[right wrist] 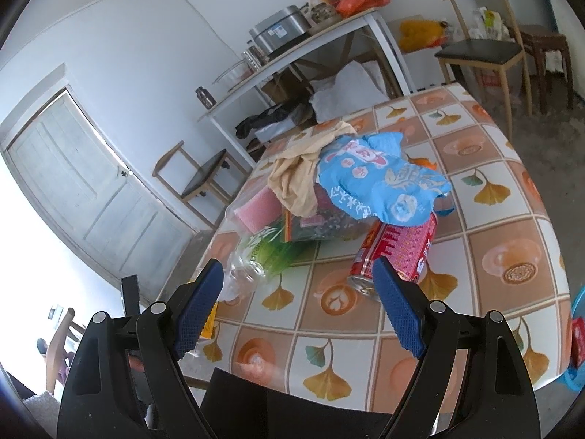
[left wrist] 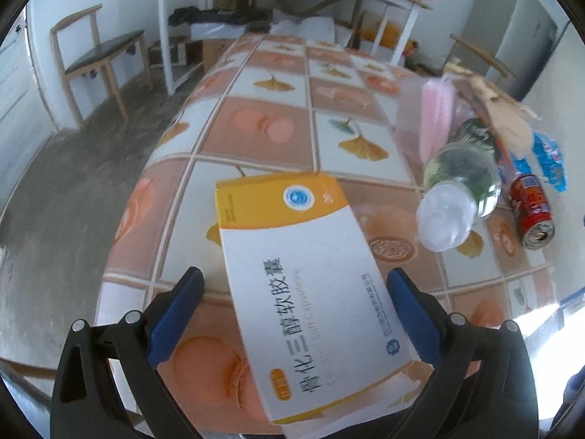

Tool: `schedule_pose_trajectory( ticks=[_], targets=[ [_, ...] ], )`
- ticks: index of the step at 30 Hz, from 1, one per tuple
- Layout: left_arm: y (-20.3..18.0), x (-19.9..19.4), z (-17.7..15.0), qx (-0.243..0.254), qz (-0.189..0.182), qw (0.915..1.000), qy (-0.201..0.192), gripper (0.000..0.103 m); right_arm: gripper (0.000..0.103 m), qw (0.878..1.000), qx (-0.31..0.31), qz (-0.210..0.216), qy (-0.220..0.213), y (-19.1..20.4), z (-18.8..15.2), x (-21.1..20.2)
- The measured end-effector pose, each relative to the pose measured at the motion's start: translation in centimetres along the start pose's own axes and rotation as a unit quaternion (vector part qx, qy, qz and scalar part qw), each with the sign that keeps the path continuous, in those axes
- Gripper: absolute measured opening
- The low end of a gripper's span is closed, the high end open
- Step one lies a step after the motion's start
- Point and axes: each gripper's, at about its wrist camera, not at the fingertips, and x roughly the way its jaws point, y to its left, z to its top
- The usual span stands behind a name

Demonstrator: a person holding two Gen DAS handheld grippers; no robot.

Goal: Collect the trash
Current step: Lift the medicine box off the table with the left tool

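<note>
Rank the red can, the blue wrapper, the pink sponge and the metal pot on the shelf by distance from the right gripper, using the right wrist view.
From the right gripper:
1. Red can, lying on the table by the right finger.
2. Blue wrapper, draped over the can's far end.
3. Pink sponge, left in the pile; too close to the wrapper to call.
4. Metal pot, on the white shelf.

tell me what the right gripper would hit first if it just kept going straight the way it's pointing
Most likely the red can, lying on its side on the table just past the right gripper, near its right finger. The clear plastic bottle sits off by the left finger. Depth is hard to judge through the fisheye.
</note>
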Motion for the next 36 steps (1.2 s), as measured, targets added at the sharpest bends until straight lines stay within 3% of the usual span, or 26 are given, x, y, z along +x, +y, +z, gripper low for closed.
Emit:
schedule_pose_trajectory(
  ticks=[4,14,21,26,29,36],
  targets=[
    [-1.9,0.5,-0.5,0.06,0.058,0.9965,0.004,0.099,0.08,1.0,0.006,0.001,0.003,-0.1,-0.3,0.1],
    [-1.3,0.9,-0.1,0.046,0.056,0.9973,0.013,0.099,0.08,1.0,0.004,0.004,0.012,0.4,-0.7,0.6],
    [-1.6,0.8,-0.4,0.043,0.072,0.9965,-0.004,0.099,0.08,0.998,-0.029,-0.05,0.028,1.4,-0.9,1.0],
    [-1.7,0.6,-0.6,0.042,0.072,0.9965,-0.006,0.099,0.09,0.993,-0.062,-0.093,0.039,2.3,-0.9,1.0],
    [-1.6,0.6,-0.7,0.04,0.065,0.9971,-0.008,0.099,0.096,0.988,-0.09,-0.117,0.041,3.0,-0.8,0.5],
    [-1.5,0.1,-1.1,0.044,0.059,0.9971,-0.019,0.097,0.095,0.968,-0.162,-0.192,0.024,3.7,-1.0,-0.5]
  ],
)
